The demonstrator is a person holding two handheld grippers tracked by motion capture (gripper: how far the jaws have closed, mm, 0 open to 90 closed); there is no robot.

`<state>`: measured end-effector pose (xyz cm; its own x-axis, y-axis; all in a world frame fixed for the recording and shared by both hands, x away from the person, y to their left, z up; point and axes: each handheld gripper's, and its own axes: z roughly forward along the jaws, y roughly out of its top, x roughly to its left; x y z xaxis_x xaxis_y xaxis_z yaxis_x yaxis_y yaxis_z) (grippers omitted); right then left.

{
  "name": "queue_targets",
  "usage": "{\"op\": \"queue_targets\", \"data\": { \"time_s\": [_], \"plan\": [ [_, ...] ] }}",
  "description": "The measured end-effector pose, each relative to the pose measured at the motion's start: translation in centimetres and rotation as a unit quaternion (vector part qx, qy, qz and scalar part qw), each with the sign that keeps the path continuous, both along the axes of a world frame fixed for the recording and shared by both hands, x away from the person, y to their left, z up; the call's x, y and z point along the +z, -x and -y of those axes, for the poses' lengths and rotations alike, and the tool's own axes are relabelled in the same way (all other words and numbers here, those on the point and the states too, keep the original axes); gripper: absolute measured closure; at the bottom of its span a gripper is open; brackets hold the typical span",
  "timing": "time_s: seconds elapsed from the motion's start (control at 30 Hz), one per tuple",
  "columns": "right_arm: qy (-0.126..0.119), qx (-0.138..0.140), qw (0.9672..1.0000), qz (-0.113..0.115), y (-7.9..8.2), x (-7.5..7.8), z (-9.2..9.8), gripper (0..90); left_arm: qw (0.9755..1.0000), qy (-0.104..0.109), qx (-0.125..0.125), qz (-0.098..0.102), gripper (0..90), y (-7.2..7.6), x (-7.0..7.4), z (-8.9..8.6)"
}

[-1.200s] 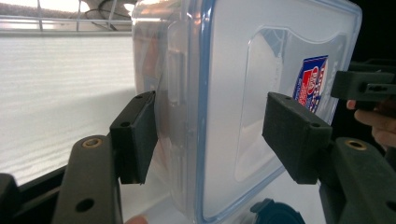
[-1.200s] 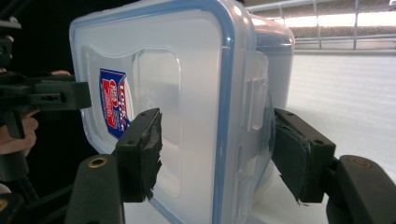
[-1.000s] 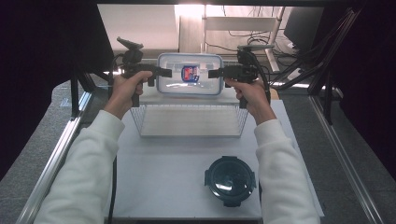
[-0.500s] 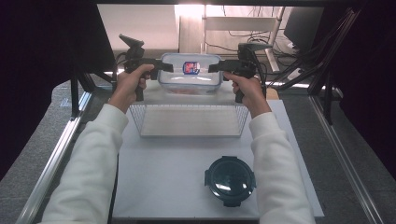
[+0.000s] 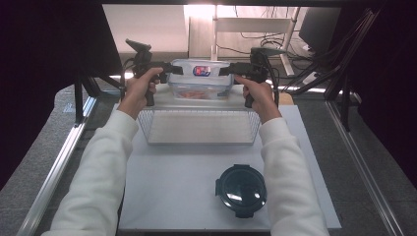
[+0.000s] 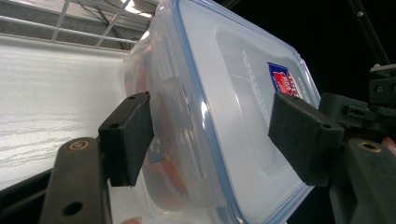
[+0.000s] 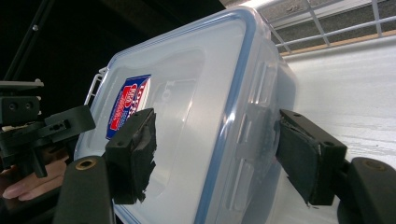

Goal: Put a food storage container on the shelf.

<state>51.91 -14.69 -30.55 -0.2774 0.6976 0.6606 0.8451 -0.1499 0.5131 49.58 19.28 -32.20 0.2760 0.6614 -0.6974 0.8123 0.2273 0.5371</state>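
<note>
**Grippers opening at the ends of the box**

The left gripper (image 5: 173,69) and right gripper (image 5: 227,70) each straddle one end of the clear box (image 5: 200,78), which sits on the table (image 5: 172,172) just behind the wire basket (image 5: 199,127). Their jaws have just been opening. In the left gripper view the pads (image 6: 128,135) stand off the lid and wall with gaps; the right gripper view shows the same, its pads (image 7: 135,151) clear of the box. The high view shows orange food inside the box, and a dark round lid (image 5: 241,191) near the front edge, well apart. The gripper views show the blue-edged lid's red-blue label (image 7: 128,105) and side latch.
</note>
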Motion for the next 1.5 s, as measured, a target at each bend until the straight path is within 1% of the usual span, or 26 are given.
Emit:
{"op": "queue_targets", "data": {
  "time_s": [0.03, 0.1, 0.13, 0.2, 0.27, 0.33, 0.37, 0.47, 0.53, 0.63, 0.7, 0.73, 0.83, 0.93, 1.0, 1.07, 1.1, 1.17, 1.2, 1.27, 1.3, 1.33, 1.37, 1.4, 1.47, 1.5],
  "plan": [
    [0.003, -0.001, 1.0, 0.005, 0.0, 0.0, -0.1, 29.5, 1.0, -0.002, 0.001, 0.001, 30.0, 0.1, 0.0, 0.1],
    [0.005, -0.004, 0.9999, 0.009, 0.1, 0.0, -0.3, 22.0, 0.9998, -0.015, 0.009, 0.011, 24.4, 0.3, 0.2, 0.3],
    [0.008, -0.004, 0.9998, 0.016, 0.3, 0.2, -0.5, 18.6, 0.9993, -0.024, 0.017, 0.023, 21.2, 0.6, 0.5, 0.4],
    [0.027, -0.017, 0.999, 0.032, 1.0, 0.7, -0.8, 13.2, 0.9973, -0.049, 0.025, 0.048, 15.9, 1.2, 1.0, 0.5],
    [0.031, -0.021, 0.9981, 0.048, 1.6, 1.2, -0.9, 11.3, 0.9955, -0.057, 0.031, 0.069, 12.8, 2.0, 1.6, 0.3],
    [0.038, -0.029, 0.9966, 0.067, 2.3, 1.8, -0.8, 9.8, 0.9932, -0.07, 0.024, 0.091, 12.2, 2.9, 2.2, 0.3],
    [0.04, -0.027, 0.9957, 0.079, 2.8, 2.2, -0.8, 9.2, 0.9921, -0.074, 0.02, 0.1, 12.1, 3.4, 2.4, 0.3],
    [0.054, -0.018, 0.9933, 0.1, 4.0, 2.9, -0.6, 8.5, 0.9891, -0.079, 0.01, 0.124, 11.8, 5.2, 2.9, 0.1],
    [0.061, -0.004, 0.9912, 0.117, 5.1, 3.2, -0.3, 8.7, 0.9871, -0.084, 0.001, 0.137, 12.5, 6.5, 2.9, -0.1],
    [0.074, 0.017, 0.9875, 0.138, 6.8, 3.2, 0.4, 10.0, 0.9847, -0.088, -0.014, 0.15, 13.6, 8.4, 2.6, -0.4],
    [0.083, 0.034, 0.9841, 0.154, 8.4, 2.9, 1.1, 12.2, 0.9823, -0.094, -0.027, 0.159, 14.4, 10.2, 2.1, -0.6],
    [0.087, 0.042, 0.9826, 0.159, 9.1, 2.7, 1.5, 13.1, 0.9811, -0.099, -0.034, 0.163, 14.6, 10.8, 1.8, -0.6],
    [0.094, 0.054, 0.9786, 0.175, 11.2, 1.9, 2.7, 15.1, 0.9769, -0.114, -0.048, 0.175, 16.0, 13.4, 0.5, -0.8],
    [0.1, 0.059, 0.9737, 0.196, 13.7, 0.7, 4.1, 16.8, 0.9741, -0.119, -0.059, 0.183, 17.7, 15.7, -0.9, -1.0],
    [0.098, 0.065, 0.9705, 0.211, 15.3, -0.2, 4.9, 18.7, 0.9718, -0.122, -0.069, 0.19, 19.5, 17.1, -2.0, -1.2],
    [0.102, 0.076, 0.9676, 0.218, 16.7, -1.4, 5.5, 19.1, 0.9702, -0.132, -0.074, 0.189, 20.5, 18.5, -3.2, -1.3],
    [0.105, 0.078, 0.9662, 0.222, 17.3, -2.1, 5.8, 19.3, 0.9698, -0.134, -0.079, 0.187, 20.6, 18.9, -3.6, -1.4],
    [0.107, 0.083, 0.9648, 0.225, 18.5, -3.1, 6.3, 19.9, 0.9711, -0.133, -0.081, 0.181, 20.6, 20.2, -5.2, -1.5],
    [0.11, 0.085, 0.9634, 0.229, 19.3, -3.9, 6.6, 20.0, 0.971, -0.136, -0.082, 0.179, 20.7, 20.7, -5.8, -1.5],
    [0.119, 0.09, 0.9613, 0.232, 20.5, -5.2, 7.1, 20.4, 0.9706, -0.142, -0.072, 0.18, 22.3, 21.5, -6.9, -1.4],
    [0.121, 0.091, 0.9611, 0.231, 20.9, -5.7, 7.2, 20.4, 0.9706, -0.146, -0.069, 0.178, 22.7, 21.9, -7.7, -1.3],
    [0.126, 0.094, 0.9608, 0.228, 21.5, -6.5, 7.3, 20.5, 0.971, -0.147, -0.072, 0.174, 22.9, 22.2, -8.3, -1.3],
    [0.133, 0.095, 0.9596, 0.229, 21.9, -7.0, 7.4, 20.7, 0.9714, -0.148, -0.075, 0.17, 22.9, 22.5, -8.9, -1.2],
    [0.138, 0.095, 0.9588, 0.229, 22.3, -7.6, 7.5, 20.8, 0.9718, -0.148, -0.076, 0.168, 23.0, 22.6, -9.2, -1.2],
    [0.146, 0.095, 0.9587, 0.225, 22.9, -8.4, 7.7, 21.8, 0.9726, -0.147, -0.081, 0.161, 23.1, 23.1, -10.2, -1.1],
    [0.153, 0.096, 0.9582, 0.222, 23.2, -9.1, 7.9, 21.9, 0.9723, -0.149, -0.081, 0.161, 23.1, 23.3, -10.4, -1.1]
  ]
}}
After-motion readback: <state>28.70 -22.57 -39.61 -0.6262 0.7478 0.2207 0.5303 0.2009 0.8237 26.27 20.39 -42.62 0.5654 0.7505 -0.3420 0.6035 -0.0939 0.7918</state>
